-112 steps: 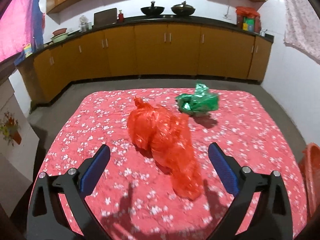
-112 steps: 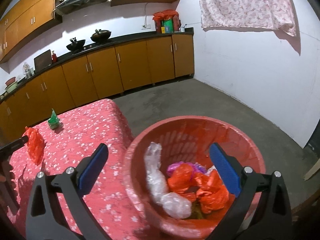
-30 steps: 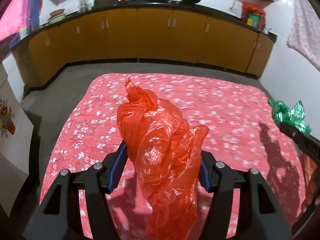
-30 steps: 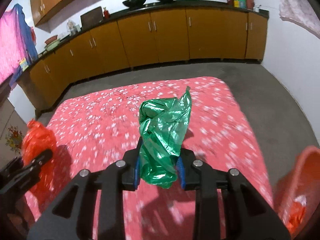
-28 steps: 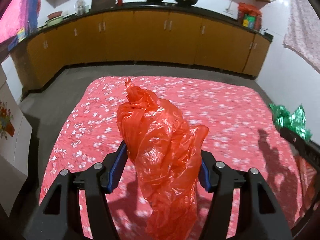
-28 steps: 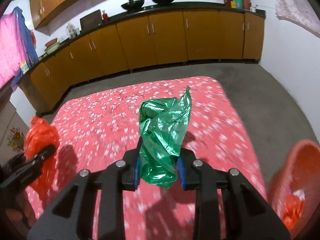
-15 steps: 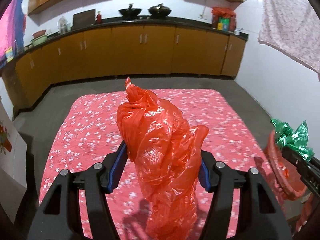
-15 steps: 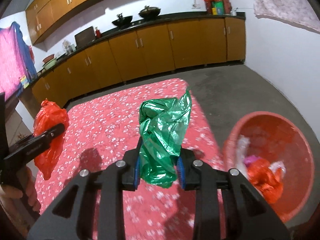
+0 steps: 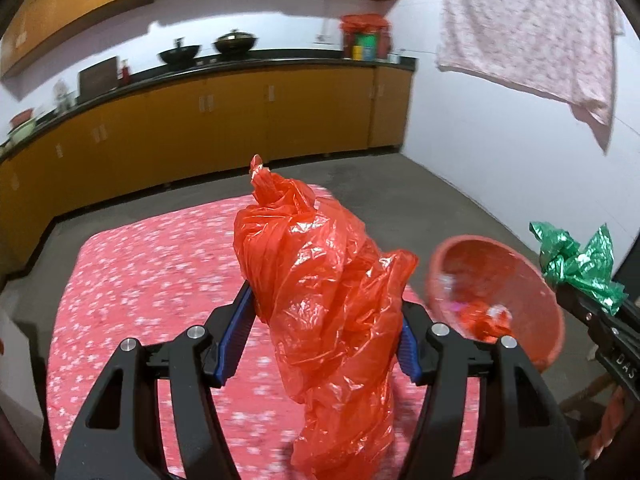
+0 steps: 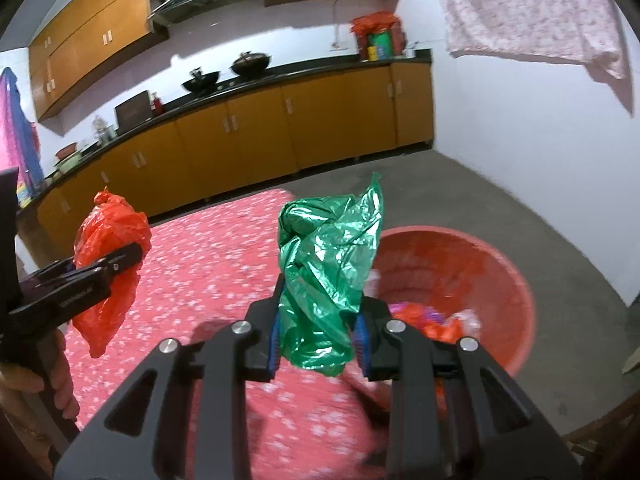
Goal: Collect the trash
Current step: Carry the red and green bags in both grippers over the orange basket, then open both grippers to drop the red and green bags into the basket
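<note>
My left gripper (image 9: 326, 330) is shut on a crumpled red plastic bag (image 9: 328, 304) and holds it in the air above the table; the bag also shows at the left of the right wrist view (image 10: 108, 264). My right gripper (image 10: 320, 336) is shut on a crumpled green plastic bag (image 10: 328, 272), which shows at the right edge of the left wrist view (image 9: 576, 264). A red basket (image 10: 504, 280) with several pieces of trash stands on the floor off the table's right edge, just beyond the green bag; it also shows in the left wrist view (image 9: 532, 276).
The table has a red flowered cloth (image 9: 160, 280). Orange cabinets with a black counter (image 9: 240, 120) run along the back wall. Grey floor (image 10: 520, 208) lies around the basket. A pink cloth (image 9: 532, 32) hangs on the right wall.
Both grippers have closed on the bags, lifted them and swung right. The red basket has come into both views and is now closer.
</note>
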Tool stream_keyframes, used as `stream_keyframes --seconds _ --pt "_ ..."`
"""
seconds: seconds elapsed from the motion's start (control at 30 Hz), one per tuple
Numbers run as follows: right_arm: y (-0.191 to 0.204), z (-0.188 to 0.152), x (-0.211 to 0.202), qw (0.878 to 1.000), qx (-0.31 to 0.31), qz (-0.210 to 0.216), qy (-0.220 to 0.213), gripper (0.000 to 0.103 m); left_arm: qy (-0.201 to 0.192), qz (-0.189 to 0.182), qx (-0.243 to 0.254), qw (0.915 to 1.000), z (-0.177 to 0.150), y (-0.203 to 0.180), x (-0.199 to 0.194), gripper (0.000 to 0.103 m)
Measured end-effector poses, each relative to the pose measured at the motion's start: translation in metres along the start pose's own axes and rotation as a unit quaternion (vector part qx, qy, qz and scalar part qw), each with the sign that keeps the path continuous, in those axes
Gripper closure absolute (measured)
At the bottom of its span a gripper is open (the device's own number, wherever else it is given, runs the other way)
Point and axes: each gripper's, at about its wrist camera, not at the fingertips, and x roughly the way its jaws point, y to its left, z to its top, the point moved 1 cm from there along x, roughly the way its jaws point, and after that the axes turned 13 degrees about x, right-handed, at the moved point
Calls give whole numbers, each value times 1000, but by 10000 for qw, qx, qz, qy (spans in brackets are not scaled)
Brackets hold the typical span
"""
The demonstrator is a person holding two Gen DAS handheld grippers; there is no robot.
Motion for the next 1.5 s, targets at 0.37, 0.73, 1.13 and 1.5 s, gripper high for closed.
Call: stream_keyframes --seconds 0.37,0.73,1.13,1.5 --pt "-81 9 -14 9970 320 -641 -283 74 -18 -648 553 9964 16 -81 22 41" --pt "-112 10 9 9949 552 -837 -122 74 48 -1029 802 9914 21 -123 43 41" --pt "-119 9 28 9945 659 -812 -17 74 19 -1469 800 9859 28 -130 64 41" --pt "-127 9 49 9940 721 -821 82 74 143 -1779 859 9802 34 -147 89 41"
